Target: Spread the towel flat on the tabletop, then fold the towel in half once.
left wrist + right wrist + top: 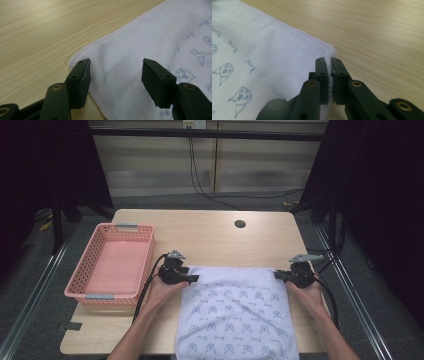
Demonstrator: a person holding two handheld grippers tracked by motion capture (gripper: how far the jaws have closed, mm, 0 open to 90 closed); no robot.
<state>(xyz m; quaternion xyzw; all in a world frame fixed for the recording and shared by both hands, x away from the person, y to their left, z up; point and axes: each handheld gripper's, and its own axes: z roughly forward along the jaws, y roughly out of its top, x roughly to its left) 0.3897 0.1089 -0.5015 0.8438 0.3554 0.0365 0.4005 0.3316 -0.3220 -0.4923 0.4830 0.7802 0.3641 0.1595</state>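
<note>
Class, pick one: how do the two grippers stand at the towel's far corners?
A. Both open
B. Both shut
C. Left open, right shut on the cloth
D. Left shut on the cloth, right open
C: the left gripper stands open over the towel, while the right gripper pinches its corner.

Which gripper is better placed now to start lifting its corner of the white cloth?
The right gripper. Its jaws are shut on the cloth at the far right corner, so it can lift at once. The left gripper has its jaws open around the far left corner and probably must close first.
</note>
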